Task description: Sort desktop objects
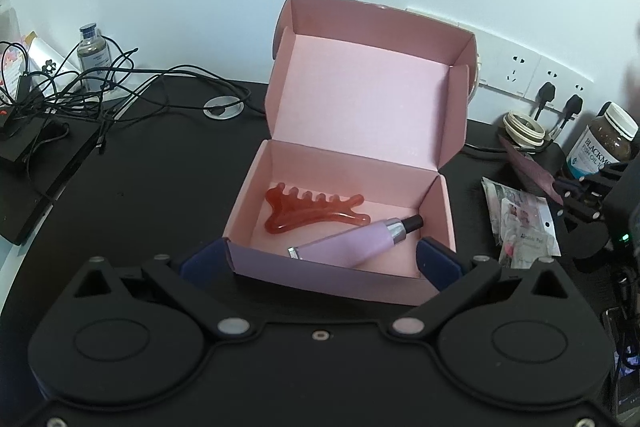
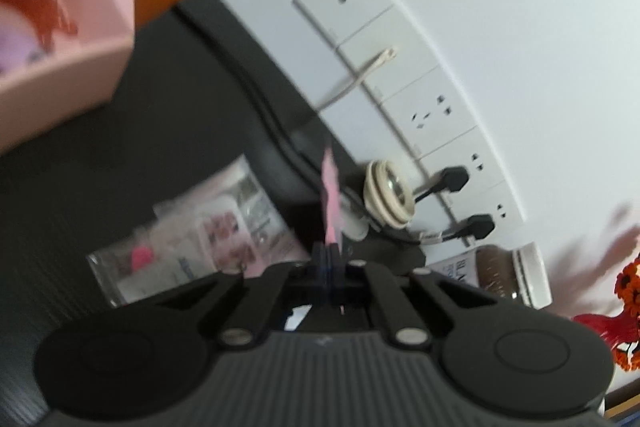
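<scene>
The left hand-held gripper (image 1: 318, 259) stood wide, its blue fingertips (image 1: 438, 261) flanking the near wall of the open pink cardboard box (image 1: 340, 277); whether the pads touched the cardboard could not be told, since the left pad was half hidden behind the box corner. Inside the box lay a red comb-shaped scraping tool (image 1: 312, 207) and, just beside it, a lilac tube (image 1: 356, 241) with a dark cap, its lower edge cut off by the box wall.

The right hand-held gripper (image 2: 330, 255) was closed tight on a thin pink card (image 2: 331, 203), seen edge-on and blurred, so its print and full shape could not be made out. It stood above the black tabletop (image 2: 80, 195), to the right of the box and near a pile of clear sachets (image 2: 192, 247), whose labels were smeared by motion.

A brown supplement jar (image 1: 610, 143) was cropped at the frame edge, and a tipped white-rimmed jar (image 2: 386, 195) lay by the wall sockets (image 2: 432, 115). A tangle of black cables (image 1: 80, 83) partly hid a small bottle (image 1: 93, 47) at the far left.
</scene>
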`<move>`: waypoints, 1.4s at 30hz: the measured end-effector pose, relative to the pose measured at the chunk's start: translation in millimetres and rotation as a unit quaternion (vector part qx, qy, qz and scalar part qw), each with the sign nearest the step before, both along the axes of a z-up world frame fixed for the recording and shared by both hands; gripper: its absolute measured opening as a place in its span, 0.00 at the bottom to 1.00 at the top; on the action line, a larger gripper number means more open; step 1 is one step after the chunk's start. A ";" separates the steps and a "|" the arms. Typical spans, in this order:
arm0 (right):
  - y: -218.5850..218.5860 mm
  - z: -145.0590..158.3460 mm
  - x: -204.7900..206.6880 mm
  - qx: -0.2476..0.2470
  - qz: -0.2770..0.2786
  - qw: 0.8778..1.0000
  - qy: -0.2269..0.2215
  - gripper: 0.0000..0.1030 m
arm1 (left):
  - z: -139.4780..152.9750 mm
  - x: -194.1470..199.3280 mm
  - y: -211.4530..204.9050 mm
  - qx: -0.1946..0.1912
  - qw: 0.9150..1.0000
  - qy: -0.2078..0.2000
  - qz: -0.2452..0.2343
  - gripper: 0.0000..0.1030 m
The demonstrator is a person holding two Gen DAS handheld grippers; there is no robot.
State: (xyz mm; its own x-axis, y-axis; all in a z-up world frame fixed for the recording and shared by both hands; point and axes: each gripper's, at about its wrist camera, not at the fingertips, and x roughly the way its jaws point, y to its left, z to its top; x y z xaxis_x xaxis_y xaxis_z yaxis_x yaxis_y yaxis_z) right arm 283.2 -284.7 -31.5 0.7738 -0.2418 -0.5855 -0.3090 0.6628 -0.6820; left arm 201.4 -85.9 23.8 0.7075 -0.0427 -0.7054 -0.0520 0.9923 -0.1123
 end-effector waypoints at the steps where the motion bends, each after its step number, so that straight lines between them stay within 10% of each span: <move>1: 1.4 5.8 -2.4 0.012 -0.001 1.000 -0.006 0.01 | 0.7 -0.9 -0.1 0.000 1.000 -0.001 -0.001 1.00; 12: 14.7 63.0 -34.3 0.130 -0.005 0.990 -0.055 0.01 | 7.2 -7.3 2.5 -0.005 1.000 -0.008 -0.005 1.00; 20: -8.1 67.3 -46.6 0.325 -0.102 0.940 0.002 0.01 | 6.2 -8.7 0.7 -0.008 1.000 -0.006 -0.012 1.00; 32: -31.2 41.9 -44.0 0.366 -0.145 0.918 0.054 0.02 | 2.4 -4.9 -3.6 -0.005 1.000 0.001 -0.017 1.00; 42: -11.1 60.2 -60.6 0.400 -0.057 0.914 0.044 0.01 | -0.2 -0.4 -5.9 -0.011 1.000 0.005 -0.013 1.00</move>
State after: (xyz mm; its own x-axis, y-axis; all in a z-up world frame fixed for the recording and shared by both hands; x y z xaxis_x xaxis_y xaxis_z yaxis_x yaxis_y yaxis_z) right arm 222.6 -295.8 28.7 0.7120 0.2149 -0.6685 -0.2373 0.9696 0.0590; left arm 201.0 -91.8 23.6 0.6993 -0.0769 -0.7107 -0.0272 0.9906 -0.1339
